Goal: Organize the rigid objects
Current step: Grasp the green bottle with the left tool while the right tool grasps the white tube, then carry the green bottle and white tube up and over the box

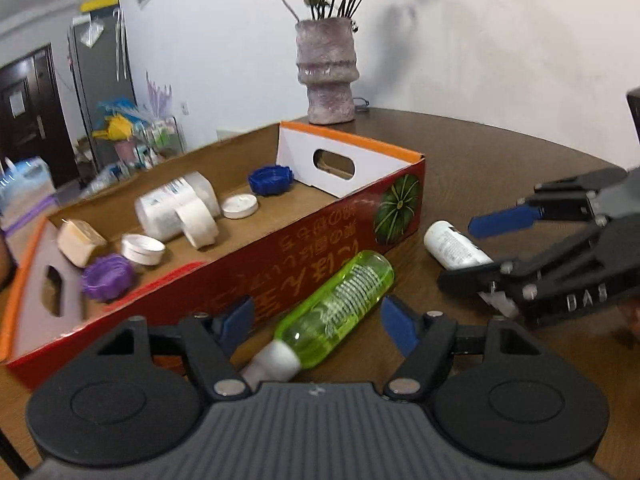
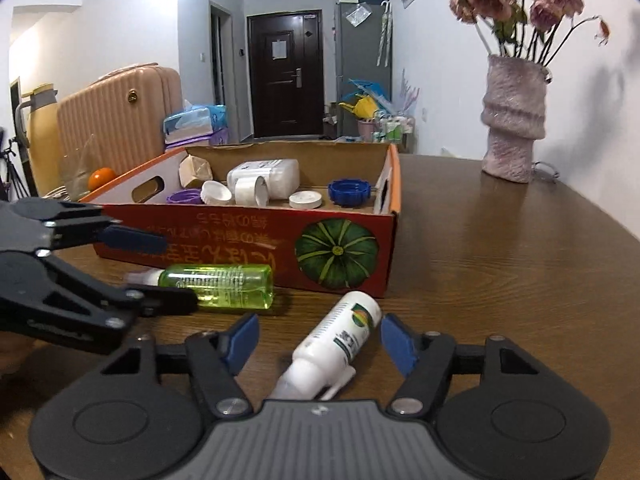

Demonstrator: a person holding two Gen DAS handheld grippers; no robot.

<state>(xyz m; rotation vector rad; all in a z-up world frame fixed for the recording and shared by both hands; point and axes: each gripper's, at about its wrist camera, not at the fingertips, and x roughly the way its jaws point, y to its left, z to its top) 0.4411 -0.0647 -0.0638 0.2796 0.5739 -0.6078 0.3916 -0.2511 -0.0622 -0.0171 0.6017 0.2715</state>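
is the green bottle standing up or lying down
Lying down. The green bottle rests on its side on the table beside the box, white cap end toward the left gripper, whose jaws straddle it.

Left gripper [image 1: 318, 322] and right gripper [image 2: 320, 342]: black plastic linkage arms, blue finger pads [image 2: 396, 342], silver pivot screws, ribbed grey body, round black side discs, embossed white lettering.

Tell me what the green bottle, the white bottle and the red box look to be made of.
Translucent lime-green bottle: looks like clear glossy plastic; ribbed contents and highlights show through it. Opaque white bottle with printed label: probably smooth plastic with a slight sheen. Red open-topped box printed with a pumpkin: cardboard, judging by its brown raw inner walls and folded die-cut handle flap.
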